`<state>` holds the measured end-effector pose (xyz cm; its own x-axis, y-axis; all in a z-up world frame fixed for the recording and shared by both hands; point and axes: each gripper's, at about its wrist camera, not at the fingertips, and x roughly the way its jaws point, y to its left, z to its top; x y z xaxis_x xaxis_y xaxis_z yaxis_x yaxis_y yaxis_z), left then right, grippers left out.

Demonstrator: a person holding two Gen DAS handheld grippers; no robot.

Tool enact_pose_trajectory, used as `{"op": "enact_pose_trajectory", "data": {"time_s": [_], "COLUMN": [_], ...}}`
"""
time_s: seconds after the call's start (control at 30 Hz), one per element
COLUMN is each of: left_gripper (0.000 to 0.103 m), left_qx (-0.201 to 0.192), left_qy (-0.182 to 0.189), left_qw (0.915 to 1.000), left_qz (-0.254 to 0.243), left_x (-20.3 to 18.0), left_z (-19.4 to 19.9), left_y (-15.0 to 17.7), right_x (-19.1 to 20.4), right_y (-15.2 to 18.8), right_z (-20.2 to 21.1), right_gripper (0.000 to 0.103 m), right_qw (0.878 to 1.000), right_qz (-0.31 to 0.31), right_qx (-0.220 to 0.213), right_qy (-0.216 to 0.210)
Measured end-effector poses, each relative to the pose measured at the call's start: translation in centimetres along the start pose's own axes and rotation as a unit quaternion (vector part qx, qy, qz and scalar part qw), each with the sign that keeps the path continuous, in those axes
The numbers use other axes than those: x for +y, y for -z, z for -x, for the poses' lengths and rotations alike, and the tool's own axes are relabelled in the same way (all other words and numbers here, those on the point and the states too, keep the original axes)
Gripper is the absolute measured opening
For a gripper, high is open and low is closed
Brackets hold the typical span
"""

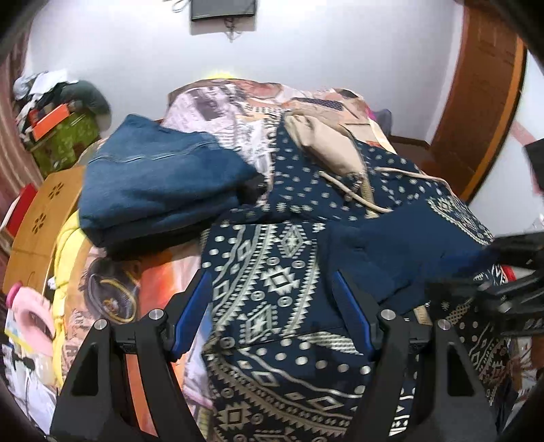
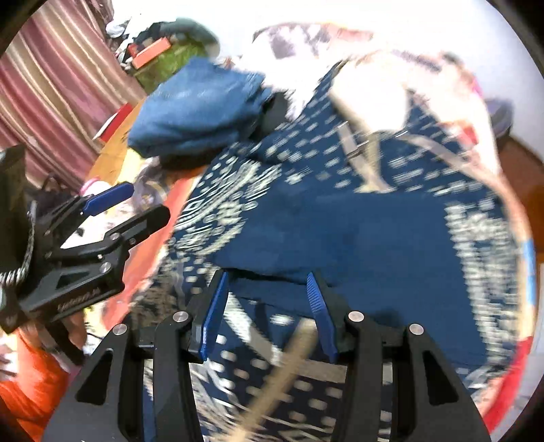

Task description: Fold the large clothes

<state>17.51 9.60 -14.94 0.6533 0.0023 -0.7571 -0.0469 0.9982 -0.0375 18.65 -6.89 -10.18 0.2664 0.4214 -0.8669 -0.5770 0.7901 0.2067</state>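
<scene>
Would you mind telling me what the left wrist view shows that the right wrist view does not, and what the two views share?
Only the left wrist view shows the dark wall unit, the wooden door and the navy garment's geometric border sharply.

Only the right wrist view shows the striped curtain and the whole left gripper, open, from the side.

Both share the patterned navy garment, the folded jeans on the bed, the beige bag and open jaws on both grippers. The right gripper hovers over the garment.

Black tongs (image 1: pixel 273 302), blue ribbed pads (image 2: pixel 314 299), silver screws.
</scene>
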Motion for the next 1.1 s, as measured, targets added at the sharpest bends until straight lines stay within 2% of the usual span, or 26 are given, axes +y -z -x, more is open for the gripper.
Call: {"op": "enact_pose_trajectory", "data": {"time_s": [0.17,0.3,0.47,0.53,0.63,0.7,0.73,0.77,0.8,0.87,1.0,1.1], "left_gripper": [0.072,0.072,0.072,0.072,0.070,0.053,0.051,0.042,0.029,0.014,0.011,0.011], "left_qx": [0.021,0.048,0.071,0.060,0.054,0.054,0.057,0.059,0.058,0.053,0.021,-0.018], "left_qy": [0.003,0.007,-0.015,-0.026,-0.027,-0.018,-0.014,-0.004,0.008,0.018,0.037,0.057], "left_qw": [0.9985,0.9927,0.9823,0.9819,0.9834,0.9859,0.9870,0.9895,0.9919,0.9950,0.9984,0.9982], "left_qz": [-0.051,-0.110,-0.172,-0.178,-0.171,-0.157,-0.150,-0.132,-0.113,-0.083,-0.036,0.004], "left_x": [-3.2,-6.0,-8.7,-9.2,-9.6,-9.5,-9.5,-9.1,-8.5,-7.5,-4.7,-2.4], "left_z": [-1.9,-3.9,-6.7,-7.3,-8.0,-8.5,-8.8,-8.9,-8.9,-8.5,-6.5,-3.8], "left_y": [0.1,1.1,2.5,2.3,1.3,0.5,0.1,-0.4,-1.1,-2.2,-4.5,-6.4], "right_x": [-4.0,-7.7,-11.2,-12.4,-13.6,-14.1,-14.4,-14.5,-14.6,-14.8,-15.0,-15.1], "right_y": [1.2,2.2,3.3,3.9,4.6,4.9,5.0,5.2,5.2,5.3,4.9,4.5], "right_z": [3.1,5.2,6.8,7.4,7.7,7.7,7.6,7.6,7.6,7.8,7.9,7.5], "right_gripper": [0.044,0.044,0.044,0.044,0.044,0.044,0.044,0.044,0.045,0.045,0.045,0.045], "right_qw": [0.996,0.988,0.976,0.972,0.970,0.969,0.969,0.968,0.968,0.967,0.964,0.964], "right_qz": [-0.026,-0.065,-0.113,-0.134,-0.157,-0.166,-0.171,-0.173,-0.175,-0.177,-0.176,-0.176], "right_qx": [-0.038,-0.062,-0.082,-0.087,-0.089,-0.088,-0.086,-0.086,-0.086,-0.087,-0.093,-0.095], "right_qy": [0.075,0.129,0.169,0.171,0.162,0.158,0.159,0.160,0.160,0.162,0.175,0.177]}}
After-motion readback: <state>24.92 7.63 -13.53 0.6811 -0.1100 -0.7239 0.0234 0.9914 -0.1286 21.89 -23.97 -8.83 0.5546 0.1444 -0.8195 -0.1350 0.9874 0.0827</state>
